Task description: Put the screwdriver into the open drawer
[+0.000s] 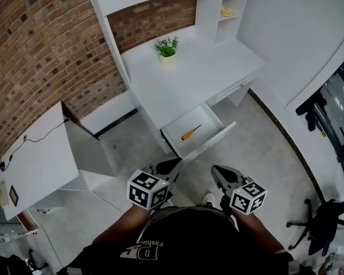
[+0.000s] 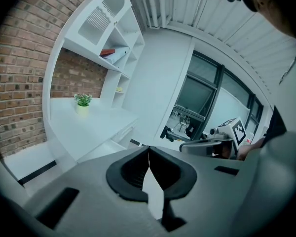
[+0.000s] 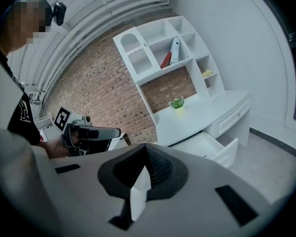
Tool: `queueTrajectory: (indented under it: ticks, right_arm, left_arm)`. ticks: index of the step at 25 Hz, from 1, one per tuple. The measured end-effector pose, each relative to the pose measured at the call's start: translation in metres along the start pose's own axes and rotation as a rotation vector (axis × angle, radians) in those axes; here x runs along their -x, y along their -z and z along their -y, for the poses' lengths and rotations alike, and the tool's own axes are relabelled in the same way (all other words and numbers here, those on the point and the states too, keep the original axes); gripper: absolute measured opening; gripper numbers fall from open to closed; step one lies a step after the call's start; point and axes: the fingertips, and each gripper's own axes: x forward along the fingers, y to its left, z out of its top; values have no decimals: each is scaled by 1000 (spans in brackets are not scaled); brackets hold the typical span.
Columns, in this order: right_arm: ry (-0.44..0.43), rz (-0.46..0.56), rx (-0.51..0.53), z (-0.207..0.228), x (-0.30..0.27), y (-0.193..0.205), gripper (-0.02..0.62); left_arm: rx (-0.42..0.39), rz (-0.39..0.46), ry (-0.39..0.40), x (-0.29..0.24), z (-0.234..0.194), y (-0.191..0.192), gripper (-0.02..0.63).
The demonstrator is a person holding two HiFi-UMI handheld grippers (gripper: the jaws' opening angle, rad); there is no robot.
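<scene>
The screwdriver [image 1: 191,133], orange-handled with a thin dark shaft, lies inside the open drawer [image 1: 220,137] of the white desk [image 1: 189,79]. Both grippers hang close to the person's body, well short of the drawer. My left gripper [image 1: 175,164] [image 2: 149,149] is shut, its jaws meeting at the tips with nothing between them. The right gripper [image 1: 217,171] [image 3: 146,147] is likewise shut and holds nothing. From the right gripper view the pulled-out drawer [image 3: 222,149] shows ahead to the right, its inside hidden.
A small potted plant [image 1: 167,47] stands at the back of the desk, under white shelves. A low white side table [image 1: 40,165] sits at the left by the brick wall. A black office chair [image 1: 327,216] is at the right. Grey floor lies between me and the desk.
</scene>
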Motion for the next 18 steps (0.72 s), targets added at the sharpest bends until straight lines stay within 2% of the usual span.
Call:
queueTrajectory:
  ticks: [18]
  right_arm:
    - [-2, 5, 28, 2, 5, -4, 5]
  left_arm:
    - [-12, 9, -11, 0, 8, -2, 18]
